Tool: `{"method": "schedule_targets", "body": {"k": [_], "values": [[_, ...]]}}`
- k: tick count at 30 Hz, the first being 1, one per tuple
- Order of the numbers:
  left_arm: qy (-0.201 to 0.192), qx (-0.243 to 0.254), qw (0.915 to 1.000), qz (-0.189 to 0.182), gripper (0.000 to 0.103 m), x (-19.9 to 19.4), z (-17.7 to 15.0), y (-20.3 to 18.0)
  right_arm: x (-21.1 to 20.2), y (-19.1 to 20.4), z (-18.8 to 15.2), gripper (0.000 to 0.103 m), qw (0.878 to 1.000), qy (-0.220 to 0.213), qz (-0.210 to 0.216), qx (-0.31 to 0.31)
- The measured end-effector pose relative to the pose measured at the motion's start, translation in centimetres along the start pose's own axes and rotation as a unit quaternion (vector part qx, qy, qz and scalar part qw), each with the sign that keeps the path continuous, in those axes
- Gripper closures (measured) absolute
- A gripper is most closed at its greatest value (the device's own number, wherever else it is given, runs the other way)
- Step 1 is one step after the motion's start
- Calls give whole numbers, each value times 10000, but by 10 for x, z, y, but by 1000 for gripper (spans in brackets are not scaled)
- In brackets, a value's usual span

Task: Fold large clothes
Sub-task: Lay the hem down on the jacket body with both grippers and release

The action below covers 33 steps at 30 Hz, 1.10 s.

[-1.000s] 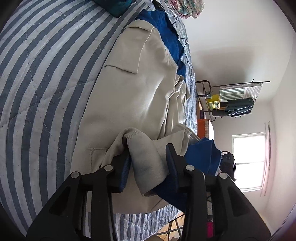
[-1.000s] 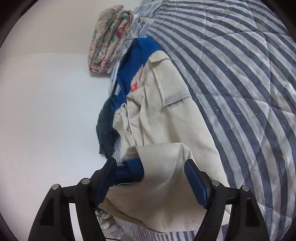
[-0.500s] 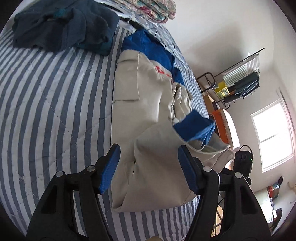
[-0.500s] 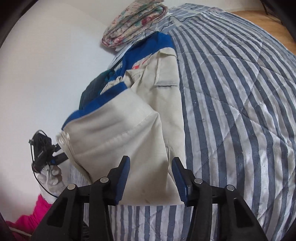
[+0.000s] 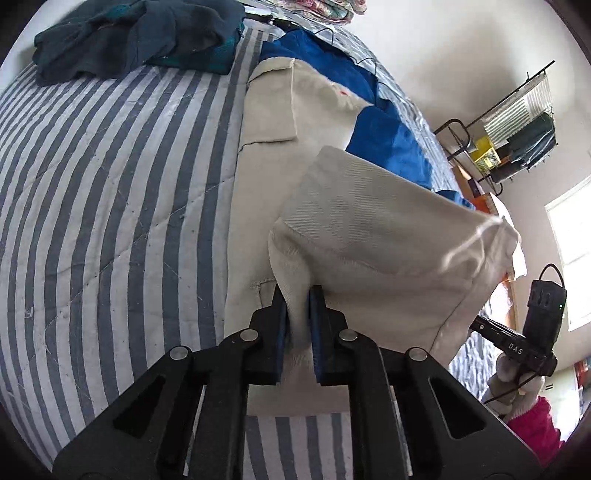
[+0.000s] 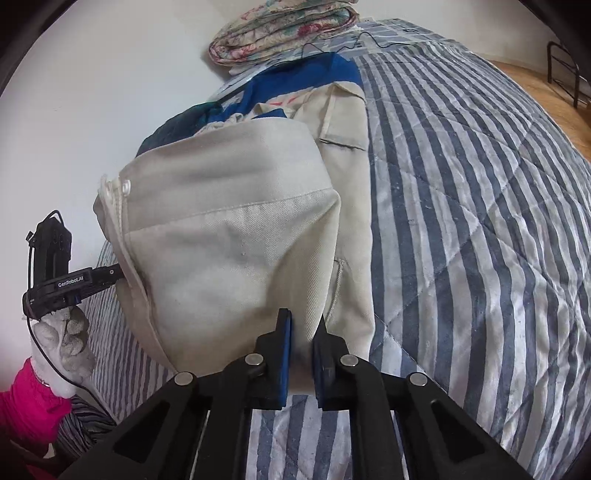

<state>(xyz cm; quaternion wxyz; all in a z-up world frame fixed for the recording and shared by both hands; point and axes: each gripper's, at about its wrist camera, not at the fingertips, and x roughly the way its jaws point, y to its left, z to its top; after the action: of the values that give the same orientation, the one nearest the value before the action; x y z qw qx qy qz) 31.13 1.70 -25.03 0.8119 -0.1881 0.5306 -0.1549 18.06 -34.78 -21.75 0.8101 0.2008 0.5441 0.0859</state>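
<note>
In the left wrist view there is one beige and blue jacket (image 5: 266, 177) lying along a striped quilt (image 5: 110, 192), one dark green garment (image 5: 133, 33) heaped at the far end of the bed, one folded floral blanket (image 5: 332, 7) beyond it and one wire rack (image 5: 517, 110) by the wall. The left gripper (image 5: 297, 295) has its two jaws closing to a narrow gap, with a fold of the jacket's beige hem pinched between the blue pads and lifted off the quilt. Half a second ago these jaws stood wide and empty above the flat hem; now cloth bunches between them. At the right edge the other gripper's body, in a white-gloved hand (image 5: 513, 376) with a pink sleeve, meets the same raised edge. In the right wrist view the same single jacket (image 6: 236, 221) shows one raised beige flap with two snap buttons near its left corner; the floral blanket (image 6: 280, 33) lies at the head of the quilt (image 6: 480, 184). The right gripper (image 6: 301, 332) is also closing to a narrow gap on the hem, where before it was half open over flat cloth. One gloved hand (image 6: 62, 343) holds the left gripper at the flap's far corner.
</note>
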Motion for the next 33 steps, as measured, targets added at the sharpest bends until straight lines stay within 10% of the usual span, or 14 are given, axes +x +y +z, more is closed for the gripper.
{"method": "schedule_targets", "body": {"k": [5, 9, 12, 15, 18, 20, 21, 22, 23, 29, 31, 33], "values": [[-112, 229, 9997, 12, 88, -8, -1, -6, -5, 11, 8, 87, 9995, -13, -182, -244], [-412, 579, 9973, -178, 43, -18, 12, -18, -35, 25, 13, 70, 9956, -492, -506, -621], [-410, 763, 9952, -457, 37, -14, 27, -24, -46, 44, 17, 62, 9922, -727, -392, -932], [-306, 709, 9955, -550, 39, -2, 42, -25, -42, 61, 23, 41, 9872, -805, -462, -1301], [-268, 601, 9963, -547, 89, 2, 49, -23, -24, 58, 32, 34, 9856, -716, -686, -1369], [-327, 409, 9968, -606, 94, -3, 49, -20, -2, 45, 46, 34, 9902, -547, -639, -1119], [-368, 403, 9969, -569, 95, -6, 48, -21, 9, 37, 51, 50, 9937, -399, -492, -930], [-418, 436, 9969, -502, 96, -9, 48, -22, 17, 31, 54, 86, 9964, -234, -324, -751], [-453, 458, 9968, -466, 96, -11, 47, -24, 24, 27, 56, 97, 9981, -116, -204, -577], [-653, 993, 9921, -393, 96, -17, 46, -33, 8, 39, 53, 103, 9950, -378, -126, -913], [-479, 1009, 9924, -520, 65, -12, 49, -32, 2, 37, 54, 96, 9942, -407, -191, -975], [-440, 960, 9923, -646, 44, -5, 54, -30, 0, 30, 56, 58, 9948, -444, -241, -878]]}}
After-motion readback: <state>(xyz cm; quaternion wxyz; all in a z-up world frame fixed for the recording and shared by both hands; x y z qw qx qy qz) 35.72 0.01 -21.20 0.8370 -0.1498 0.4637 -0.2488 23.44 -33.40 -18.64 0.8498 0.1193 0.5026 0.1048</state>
